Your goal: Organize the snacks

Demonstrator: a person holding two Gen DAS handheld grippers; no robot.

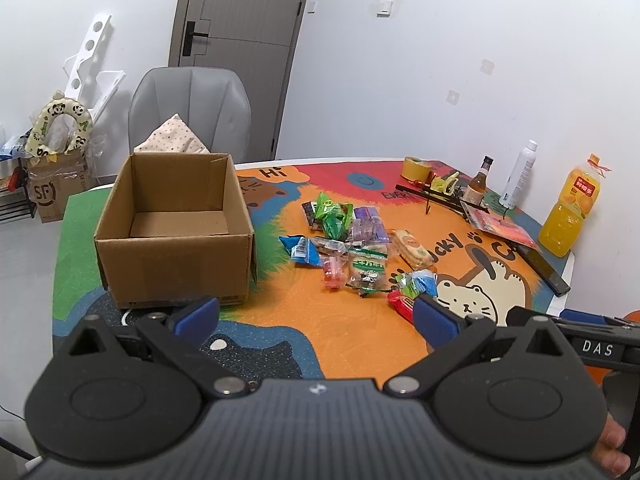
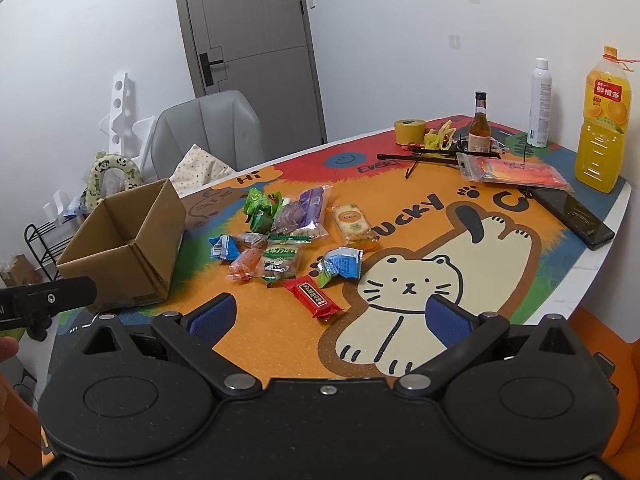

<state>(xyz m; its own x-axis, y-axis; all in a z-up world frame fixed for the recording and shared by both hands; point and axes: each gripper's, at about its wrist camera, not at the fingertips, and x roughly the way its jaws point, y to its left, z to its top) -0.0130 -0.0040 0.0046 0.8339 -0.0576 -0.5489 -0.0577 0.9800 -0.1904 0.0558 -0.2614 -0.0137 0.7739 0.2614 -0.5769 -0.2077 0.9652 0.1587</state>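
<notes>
Several wrapped snacks lie in a loose pile on the colourful cat mat. A red bar lies nearest, beside a blue-green packet. An empty open cardboard box stands left of the pile. My left gripper is open and empty, held above the mat in front of the box and pile. My right gripper is open and empty, just short of the red bar.
At the back right stand an orange juice bottle, a white spray can, a small brown bottle, a tape roll and a red pouch. A black phone lies near the right table edge. A grey chair stands behind the box.
</notes>
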